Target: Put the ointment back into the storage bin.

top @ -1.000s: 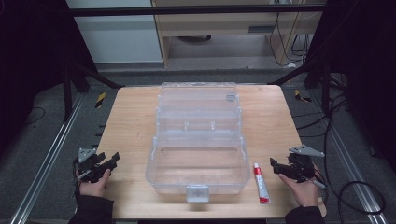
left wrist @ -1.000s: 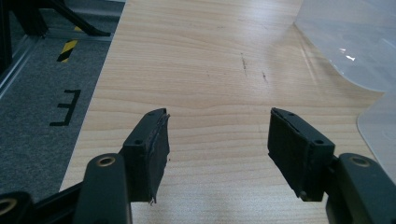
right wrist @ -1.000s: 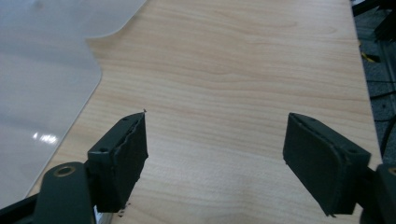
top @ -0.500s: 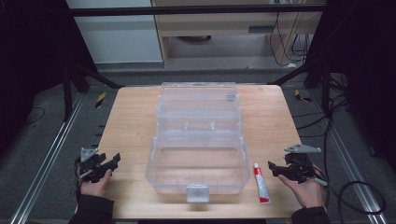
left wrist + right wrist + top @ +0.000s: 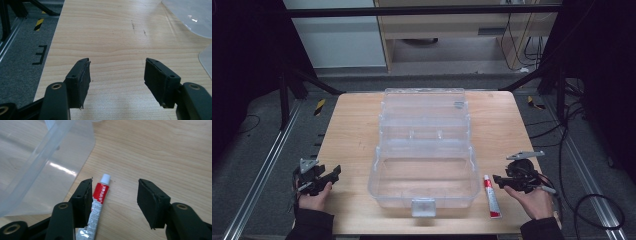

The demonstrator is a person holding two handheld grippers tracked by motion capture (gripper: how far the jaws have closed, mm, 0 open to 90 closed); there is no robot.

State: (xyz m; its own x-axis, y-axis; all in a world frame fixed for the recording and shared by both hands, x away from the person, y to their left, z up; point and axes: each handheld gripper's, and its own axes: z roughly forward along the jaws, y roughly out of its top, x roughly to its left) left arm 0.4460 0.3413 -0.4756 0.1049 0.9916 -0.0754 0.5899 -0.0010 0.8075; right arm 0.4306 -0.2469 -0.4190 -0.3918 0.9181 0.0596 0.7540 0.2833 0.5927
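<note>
A clear plastic box [image 5: 424, 165] with its lid folded back stands open in the middle of the wooden table [image 5: 347, 135]. A red and white tube [image 5: 491, 195] with a white cap lies flat just right of the box's front corner. My right gripper [image 5: 499, 181] is open, low over the table, with the tube [image 5: 98, 205] lying along the inside of its left jaw and the box wall [image 5: 45, 157] to the left. My left gripper [image 5: 334, 172] is open near the table's left front edge, over bare wood [image 5: 117, 42], nothing between its jaws.
A corner of the clear box [image 5: 192, 15] reaches into the left gripper view at upper right. The table's left edge drops to grey floor with yellow-black tape [image 5: 38, 24]. Metal rails [image 5: 257, 175] and cables [image 5: 582, 150] flank the table. Bare wood lies on both sides of the box.
My right gripper has edged left toward the tube. The left gripper has barely shifted.
</note>
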